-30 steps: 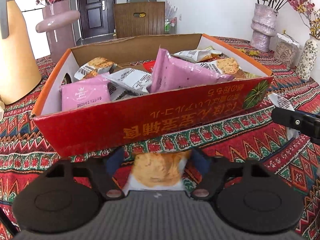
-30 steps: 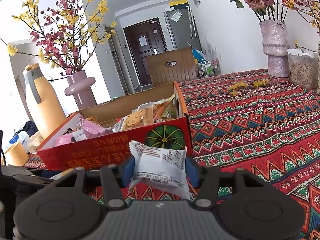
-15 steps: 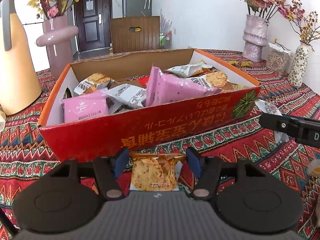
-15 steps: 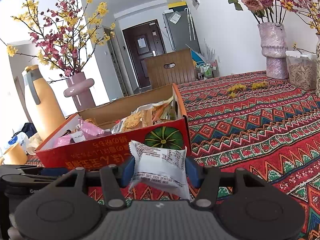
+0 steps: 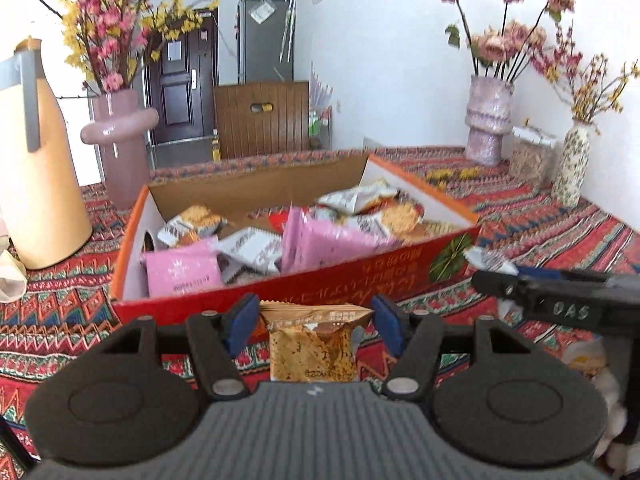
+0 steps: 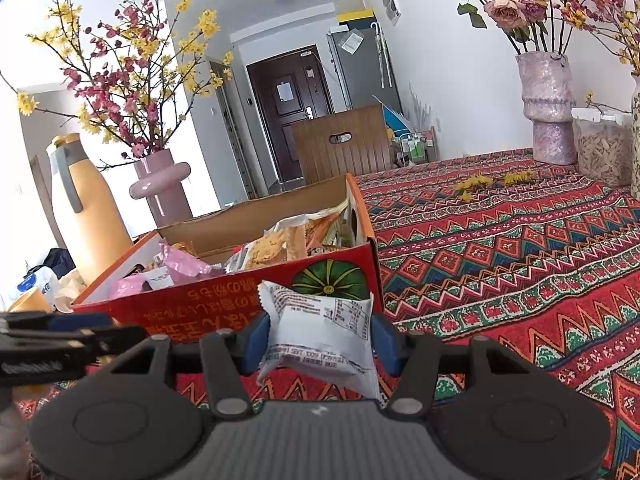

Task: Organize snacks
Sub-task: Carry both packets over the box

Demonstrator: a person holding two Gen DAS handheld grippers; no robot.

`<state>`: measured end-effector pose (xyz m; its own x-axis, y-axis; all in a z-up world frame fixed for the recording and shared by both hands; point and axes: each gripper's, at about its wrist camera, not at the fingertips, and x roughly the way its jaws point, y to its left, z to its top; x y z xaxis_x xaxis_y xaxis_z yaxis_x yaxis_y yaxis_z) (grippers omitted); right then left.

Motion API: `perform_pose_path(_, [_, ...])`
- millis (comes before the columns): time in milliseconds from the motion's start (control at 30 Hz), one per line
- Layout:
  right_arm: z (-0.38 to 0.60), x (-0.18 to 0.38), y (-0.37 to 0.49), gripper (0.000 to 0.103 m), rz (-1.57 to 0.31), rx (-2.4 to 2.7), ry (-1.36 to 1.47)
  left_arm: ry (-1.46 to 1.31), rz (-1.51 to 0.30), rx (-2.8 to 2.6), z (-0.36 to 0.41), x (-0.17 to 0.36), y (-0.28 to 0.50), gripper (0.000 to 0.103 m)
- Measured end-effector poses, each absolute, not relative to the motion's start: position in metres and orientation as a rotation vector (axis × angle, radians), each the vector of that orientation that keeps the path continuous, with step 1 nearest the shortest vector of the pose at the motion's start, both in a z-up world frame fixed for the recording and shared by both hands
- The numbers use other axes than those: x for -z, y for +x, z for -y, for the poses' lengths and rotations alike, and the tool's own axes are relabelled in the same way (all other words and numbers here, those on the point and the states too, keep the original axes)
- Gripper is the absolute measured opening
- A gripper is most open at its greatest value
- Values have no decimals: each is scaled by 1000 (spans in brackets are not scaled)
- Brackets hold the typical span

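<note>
Our left gripper [image 5: 313, 322] is clamped on a brown snack packet [image 5: 314, 344], its long axis running along the fingers, crimped end pointing at the red box [image 5: 360, 276] just ahead. Our right gripper [image 6: 318, 338] is clamped on a white snack packet [image 6: 320, 330], tilted, printed side towards us, near the box's corner with the green emblem.

The left tongs [image 5: 314, 322] grip an orange snack packet [image 5: 313, 350] just before the red snack box [image 5: 360, 276].
</note>
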<state>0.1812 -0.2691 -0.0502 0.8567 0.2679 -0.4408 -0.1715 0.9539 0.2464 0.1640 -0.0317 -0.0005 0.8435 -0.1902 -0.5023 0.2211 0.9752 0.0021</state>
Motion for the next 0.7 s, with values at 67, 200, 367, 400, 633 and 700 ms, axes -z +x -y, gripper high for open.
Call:
perform_pose_path(67, [268,48,180,54,-484,-230,195,55,-502,218,30,-8,160,64])
perform_pose_path(200, [264,36,176,54,-465,-241,177,45,-453,207,27,-26,155,64])
perform_pose_path(367, [250,8,176,54,-400,-283,148,34,-409,168,22,-45,162,64])
perform_pose_path(400, [246,1,177,54,-386,-293,139,30,-405,157,21,-48,165,64])
perform_pose_path(633, [219,-39,209,54,-307,-316,75,-34,-386,61,2,-64,194,64])
perform_pose_path(700, [212,-42,223,54,-311,-312,64,-50,-384,22,-4,-65,204,64])
